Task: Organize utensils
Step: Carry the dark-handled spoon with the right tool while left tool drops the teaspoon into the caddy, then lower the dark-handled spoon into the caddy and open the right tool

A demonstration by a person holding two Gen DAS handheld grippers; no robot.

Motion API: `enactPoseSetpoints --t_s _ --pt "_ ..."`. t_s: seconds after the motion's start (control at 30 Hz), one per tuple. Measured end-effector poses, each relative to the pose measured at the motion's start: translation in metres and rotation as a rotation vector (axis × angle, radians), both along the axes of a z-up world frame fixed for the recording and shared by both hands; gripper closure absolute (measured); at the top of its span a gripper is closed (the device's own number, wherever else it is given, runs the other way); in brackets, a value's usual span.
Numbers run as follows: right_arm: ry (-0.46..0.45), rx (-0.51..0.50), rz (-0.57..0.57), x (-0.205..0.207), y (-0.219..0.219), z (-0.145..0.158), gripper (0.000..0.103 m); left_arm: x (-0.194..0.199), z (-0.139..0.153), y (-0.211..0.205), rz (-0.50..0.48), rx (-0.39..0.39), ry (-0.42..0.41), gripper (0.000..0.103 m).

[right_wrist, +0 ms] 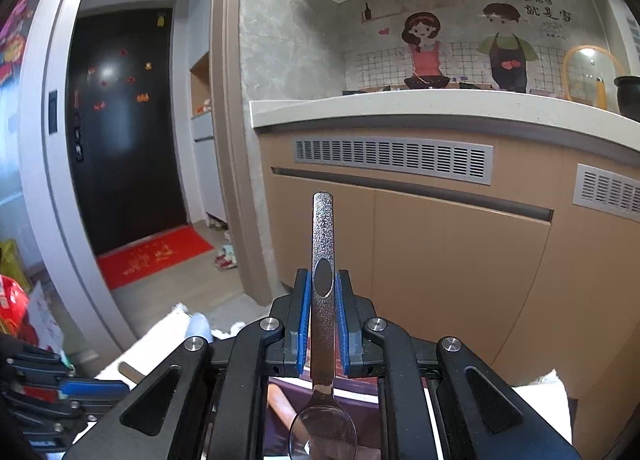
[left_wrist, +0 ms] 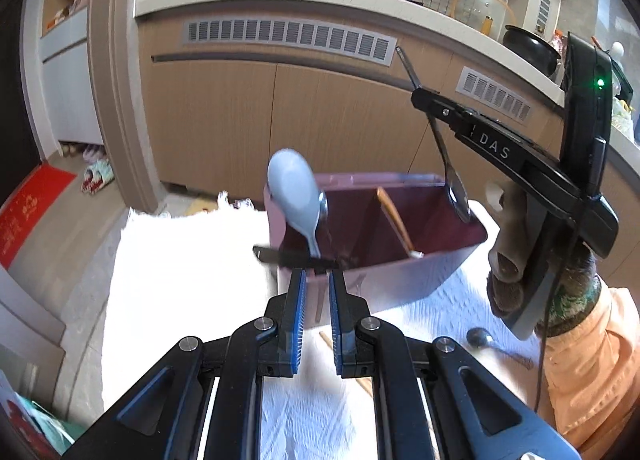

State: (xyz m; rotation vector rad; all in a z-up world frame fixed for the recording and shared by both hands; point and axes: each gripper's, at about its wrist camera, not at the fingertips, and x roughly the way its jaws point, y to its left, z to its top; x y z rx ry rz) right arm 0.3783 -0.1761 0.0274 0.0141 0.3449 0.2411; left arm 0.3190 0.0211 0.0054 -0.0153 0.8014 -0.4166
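Tan kitchen cabinets [left_wrist: 224,108] with grey vent grilles fill the background behind my table [left_wrist: 180,260], which is draped in a white cloth. Only my left wrist view shows the pink utensil holder [left_wrist: 400,276] on that cloth: its left compartment holds a light blue spoon [left_wrist: 294,190] standing bowl up, with something metal just behind it, and a wooden utensil [left_wrist: 394,218] leans along the divider. That view also shows my right gripper [left_wrist: 430,94] from the side, above the holder, with a metal spoon [left_wrist: 454,180] hanging bowl down at the holder's right compartment rim; whether the bowl touches the wall I cannot tell. Another metal spoon [left_wrist: 482,338] and a wooden stick [left_wrist: 326,340] lie on the cloth near me. My left gripper [left_wrist: 317,284] sits at the holder's near wall, jaws parted a little and gripping nothing. My right wrist view shows instead what the side view hides: my right gripper [right_wrist: 322,292] jaws pressed against the metal spoon [right_wrist: 323,260] handle, which rises upright past them, the bowl below over the holder. A dark door [right_wrist: 124,132] and red mat [right_wrist: 154,256] appear there too.
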Motion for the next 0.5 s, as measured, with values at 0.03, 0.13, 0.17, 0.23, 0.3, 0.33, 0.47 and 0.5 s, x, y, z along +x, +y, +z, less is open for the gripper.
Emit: enactPoseSetpoints --t_s 0.03,0.13,0.17,0.23,0.3,0.33,0.47,0.5 --pt "-0.009 -0.013 -0.010 -0.003 0.001 -0.002 0.091 -0.001 -0.002 0.000 0.003 -0.003 0.007 0.093" --pt "-0.049 -0.065 -0.027 -0.012 0.008 -0.010 0.090 -0.004 -0.009 0.003 0.007 -0.014 0.026 0.093" --pt "-0.061 -0.090 -0.030 -0.014 0.012 -0.013 0.090 -0.006 -0.012 0.003 0.007 -0.016 0.032 0.093" --pt "-0.088 -0.154 -0.032 -0.019 0.022 -0.020 0.090 -0.008 -0.015 0.002 0.006 -0.015 0.043 0.093" --pt "-0.096 -0.196 -0.027 -0.021 0.030 -0.028 0.090 -0.012 -0.020 0.002 0.005 -0.015 0.057 0.093" --pt "-0.096 -0.207 -0.024 -0.022 0.033 -0.032 0.090 -0.012 -0.020 0.002 0.007 -0.016 0.061 0.093" --pt "-0.100 -0.217 -0.025 -0.032 0.036 -0.042 0.090 -0.015 -0.025 0.009 0.032 -0.022 0.082 0.091" --pt "-0.093 -0.217 -0.025 -0.036 0.035 -0.045 0.090 -0.015 -0.027 0.010 0.037 -0.025 0.091 0.089"
